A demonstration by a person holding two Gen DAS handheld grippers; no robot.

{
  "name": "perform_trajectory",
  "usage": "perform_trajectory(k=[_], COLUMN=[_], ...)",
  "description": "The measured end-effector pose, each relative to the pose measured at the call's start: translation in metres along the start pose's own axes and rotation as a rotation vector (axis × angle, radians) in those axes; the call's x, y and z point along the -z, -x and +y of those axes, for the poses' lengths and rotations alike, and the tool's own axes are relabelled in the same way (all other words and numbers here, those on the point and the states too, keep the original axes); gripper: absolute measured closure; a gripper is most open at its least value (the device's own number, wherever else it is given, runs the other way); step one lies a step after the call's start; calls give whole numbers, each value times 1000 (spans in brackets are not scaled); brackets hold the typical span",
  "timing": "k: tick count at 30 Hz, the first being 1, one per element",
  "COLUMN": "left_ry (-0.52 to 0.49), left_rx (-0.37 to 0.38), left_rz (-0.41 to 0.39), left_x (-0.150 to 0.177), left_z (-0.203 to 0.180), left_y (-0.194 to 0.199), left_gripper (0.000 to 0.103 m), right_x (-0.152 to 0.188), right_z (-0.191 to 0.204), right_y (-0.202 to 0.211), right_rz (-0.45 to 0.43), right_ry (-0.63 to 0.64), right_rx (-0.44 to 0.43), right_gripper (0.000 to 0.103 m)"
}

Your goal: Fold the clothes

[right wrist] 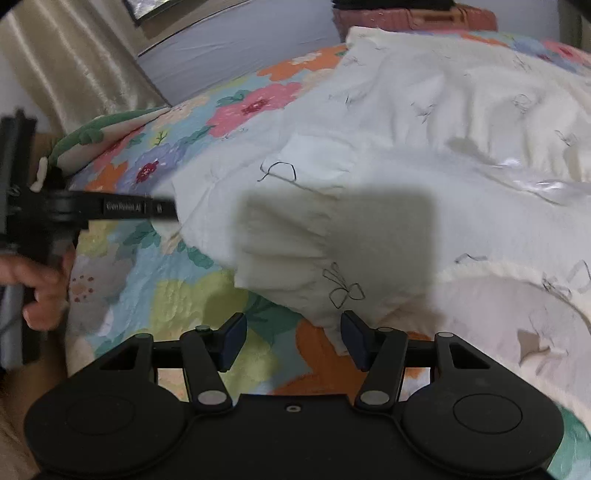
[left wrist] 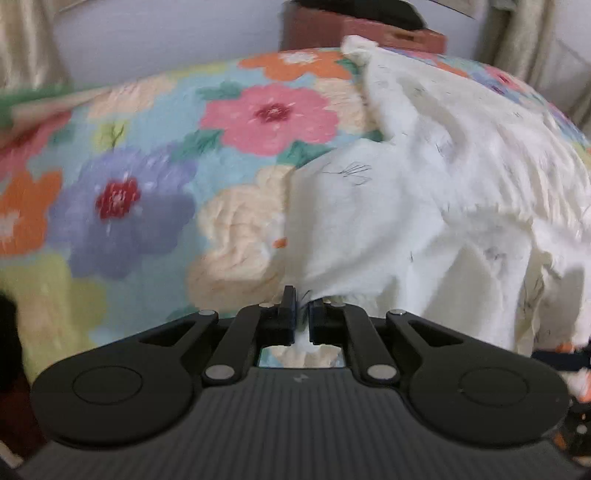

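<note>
A white garment with small black stitched marks (left wrist: 424, 184) lies crumpled on a flowered bedspread (left wrist: 147, 184). My left gripper (left wrist: 303, 314) is shut on the garment's near left edge, with cloth pinched between its pads. In the right wrist view the garment (right wrist: 406, 147) spreads across the middle and right. My right gripper (right wrist: 293, 341) is open and empty, just short of a folded corner of the garment (right wrist: 332, 295), over the bedspread (right wrist: 184, 295). The left gripper (right wrist: 162, 208) shows at the left of that view, at the garment's left edge, held by a hand (right wrist: 40, 288).
A reddish-brown box (left wrist: 369, 31) stands beyond the bed's far edge, before a pale wall (left wrist: 166, 37). Beige curtains (right wrist: 74, 74) hang at the left. A green and cream cloth (right wrist: 103, 129) lies on the bed's left side.
</note>
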State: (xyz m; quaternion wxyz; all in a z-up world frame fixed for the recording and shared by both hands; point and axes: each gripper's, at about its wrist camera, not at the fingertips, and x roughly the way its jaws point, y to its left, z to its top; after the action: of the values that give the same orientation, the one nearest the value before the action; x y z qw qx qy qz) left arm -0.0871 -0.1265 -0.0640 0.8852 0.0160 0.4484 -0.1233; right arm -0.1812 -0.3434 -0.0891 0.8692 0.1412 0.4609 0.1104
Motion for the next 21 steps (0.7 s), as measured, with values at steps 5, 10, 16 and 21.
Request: perform_trajectory(k=[5,10,16,21], left_ry=[-31,-45,19,-41], left_rx=[-108,-99,191,425], left_rz=[-151,-205,-59,81], left_x=[-9,-13,6,31], left_z=[-1,-2,-16,-63], left_y=[28,56,66,35], left_gripper=[88,80,59,51], right_x=[3,9,49,94], right_z=[-12,-44,-114,-161], right_y=[45,108,170,172], right_rz=[-91,-195,-267,-360], right_ry=[-48,-144,-462,-798], right_rx=[50,145,254,275], right_gripper=[41,41,35,35])
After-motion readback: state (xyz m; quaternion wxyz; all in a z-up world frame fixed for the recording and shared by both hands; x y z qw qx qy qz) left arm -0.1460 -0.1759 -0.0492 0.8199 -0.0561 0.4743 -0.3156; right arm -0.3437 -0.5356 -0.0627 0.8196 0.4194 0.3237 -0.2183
